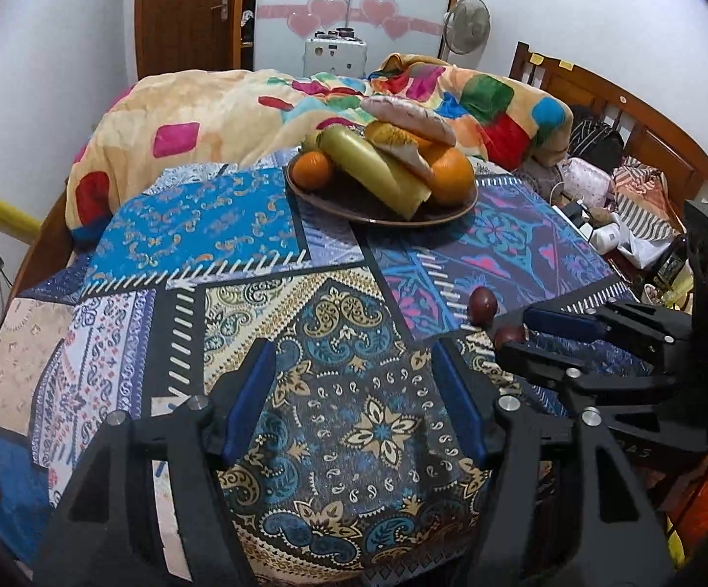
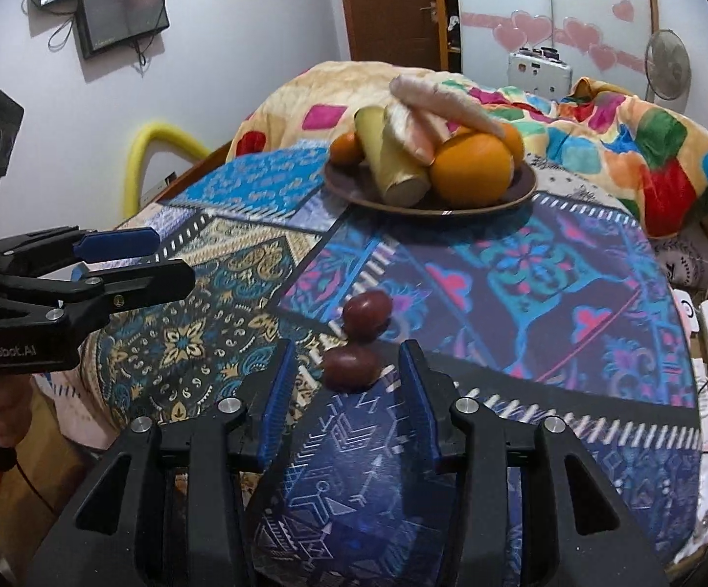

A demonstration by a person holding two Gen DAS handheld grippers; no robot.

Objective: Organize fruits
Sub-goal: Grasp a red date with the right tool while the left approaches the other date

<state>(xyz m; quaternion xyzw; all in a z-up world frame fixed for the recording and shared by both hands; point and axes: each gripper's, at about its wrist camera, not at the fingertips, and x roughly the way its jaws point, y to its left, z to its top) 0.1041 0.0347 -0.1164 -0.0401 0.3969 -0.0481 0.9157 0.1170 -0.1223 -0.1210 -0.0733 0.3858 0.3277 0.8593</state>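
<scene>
Fruits (image 2: 442, 156) — heaped on plate (image 2: 520, 195), patchwork cloth (image 2: 549, 293).

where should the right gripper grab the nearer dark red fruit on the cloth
Grip the nearer dark red fruit across its short middle, coming straight ahead and low with the right gripper, whose open fingers already flank it. It lies on its side, a smooth oval. The second dark red fruit sits just behind it, possibly touching, so stop short of pushing forward.
</scene>
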